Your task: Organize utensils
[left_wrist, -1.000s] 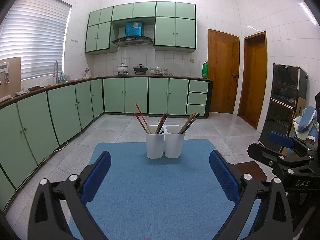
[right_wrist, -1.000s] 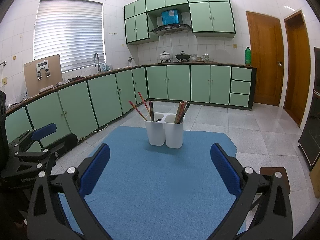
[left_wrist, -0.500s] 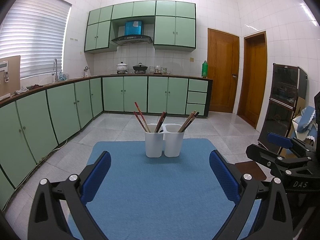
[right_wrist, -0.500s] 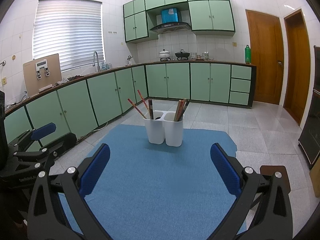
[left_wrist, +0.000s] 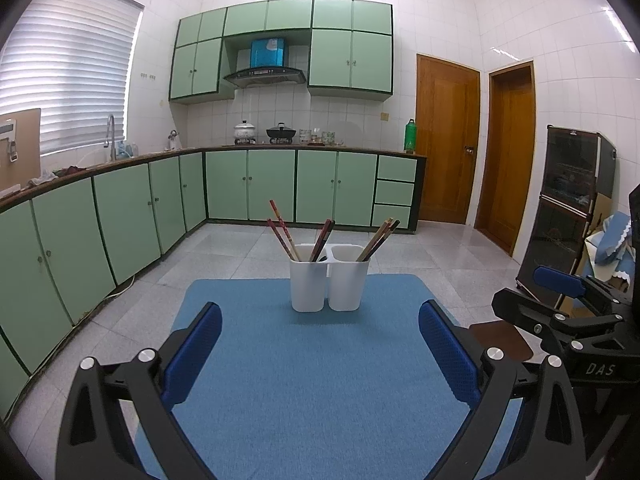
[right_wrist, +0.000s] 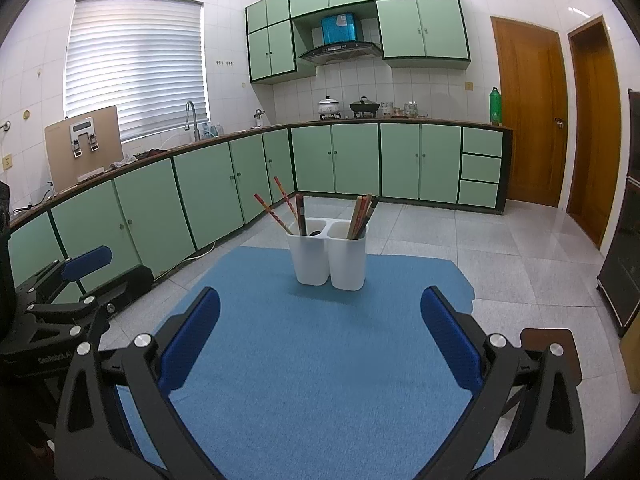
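Both grippers empty, jaws wide, aimed at the twin utensil cups on the blue surface.

We hold the left gripper (left_wrist: pixel 320 344) and the right gripper (right_wrist: pixel 320 328) low over the blue mat (left_wrist: pixel 320 380) that covers the surface, each with jaws spread wide and nothing between the blue pads (left_wrist: pixel 192 354). Straight ahead of both sets of jaws, well apart from them, stands the white two-cup holder (left_wrist: pixel 329 280), upright near the far edge of the mat. Its left cup carries the red chopsticks (left_wrist: pixel 282 228) leaning left and a darker pair (left_wrist: pixel 323 238) leaning right; its right cup holds a bundle of brownish chopsticks (left_wrist: pixel 378 238) tilted right. From the left view we see the right gripper off to the right of our jaws; from the right view, the left gripper sits off to the left. Green cabinets (right_wrist: pixel 208 196) line the far walls.
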